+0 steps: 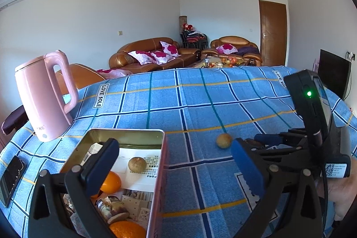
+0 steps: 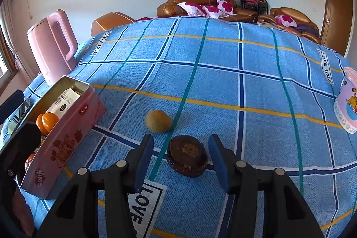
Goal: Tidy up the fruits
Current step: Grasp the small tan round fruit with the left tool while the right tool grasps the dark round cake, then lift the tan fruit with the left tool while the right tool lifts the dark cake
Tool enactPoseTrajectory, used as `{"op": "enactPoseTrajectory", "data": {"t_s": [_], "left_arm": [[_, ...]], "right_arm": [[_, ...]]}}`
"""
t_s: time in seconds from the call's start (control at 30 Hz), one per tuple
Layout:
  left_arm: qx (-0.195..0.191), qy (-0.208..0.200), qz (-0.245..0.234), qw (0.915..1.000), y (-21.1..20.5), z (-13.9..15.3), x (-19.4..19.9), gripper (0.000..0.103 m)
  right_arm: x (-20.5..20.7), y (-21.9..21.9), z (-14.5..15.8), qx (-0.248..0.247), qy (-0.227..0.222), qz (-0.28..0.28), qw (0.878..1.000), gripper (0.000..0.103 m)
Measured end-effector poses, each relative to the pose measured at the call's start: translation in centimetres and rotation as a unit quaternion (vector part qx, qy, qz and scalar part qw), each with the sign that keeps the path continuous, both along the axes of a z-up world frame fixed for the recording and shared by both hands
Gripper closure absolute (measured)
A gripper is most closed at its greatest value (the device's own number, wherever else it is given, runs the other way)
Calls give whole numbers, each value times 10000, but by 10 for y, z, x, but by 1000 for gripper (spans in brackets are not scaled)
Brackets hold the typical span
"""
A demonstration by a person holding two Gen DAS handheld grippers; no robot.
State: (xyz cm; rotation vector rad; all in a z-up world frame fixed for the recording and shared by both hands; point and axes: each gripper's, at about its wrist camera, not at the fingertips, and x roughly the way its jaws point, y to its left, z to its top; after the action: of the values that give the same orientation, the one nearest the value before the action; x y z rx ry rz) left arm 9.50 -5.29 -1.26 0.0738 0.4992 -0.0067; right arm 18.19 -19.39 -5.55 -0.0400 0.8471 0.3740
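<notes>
The fruit sorting looks partly done. The pink tin (image 2: 67, 126) at nine o'clock on the blue checked cloth (image 2: 223, 73) already holds oranges (image 2: 48, 122) and one small brown fruit (image 1: 137, 164) among papers. Two pieces are still out: a tan round fruit (image 2: 158, 121) at about eleven o'clock from the right gripper (image 2: 180, 160), and a dark brown fruit (image 2: 187, 155) lying between that gripper's part-open pads, which stand clear of it on both sides. The left gripper (image 1: 176, 162) hangs wide open and empty, straddling the tin's right wall.
</notes>
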Motion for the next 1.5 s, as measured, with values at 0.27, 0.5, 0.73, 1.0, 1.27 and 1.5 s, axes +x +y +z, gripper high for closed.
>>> {"op": "enactPoseTrajectory", "data": {"t_s": [0.27, 0.5, 0.73, 1.0, 1.27, 1.5], "left_arm": [[-77, 337, -180, 9992, -13, -7, 18, 0], [-179, 614, -292, 9975, -25, -11, 44, 3], [-136, 1035, -646, 9924, -56, -25, 69, 20], [-321, 1630, -770, 9831, -65, -47, 96, 39], [-579, 1991, -945, 9737, -67, -57, 113, 60], [-844, 1941, -1102, 9711, -61, -53, 108, 72]], "right_arm": [[2, -5, -2, 104, 70, 12, 9999, 65], [5, -34, 6, -174, -267, -659, 9973, 65], [8, -54, 9, -66, -266, -946, 9951, 65], [8, -61, 10, 96, -281, -1067, 9939, 65], [11, -58, 6, 35, -172, -1044, 9944, 64], [10, -58, 6, 91, -165, -968, 9951, 64]]}}
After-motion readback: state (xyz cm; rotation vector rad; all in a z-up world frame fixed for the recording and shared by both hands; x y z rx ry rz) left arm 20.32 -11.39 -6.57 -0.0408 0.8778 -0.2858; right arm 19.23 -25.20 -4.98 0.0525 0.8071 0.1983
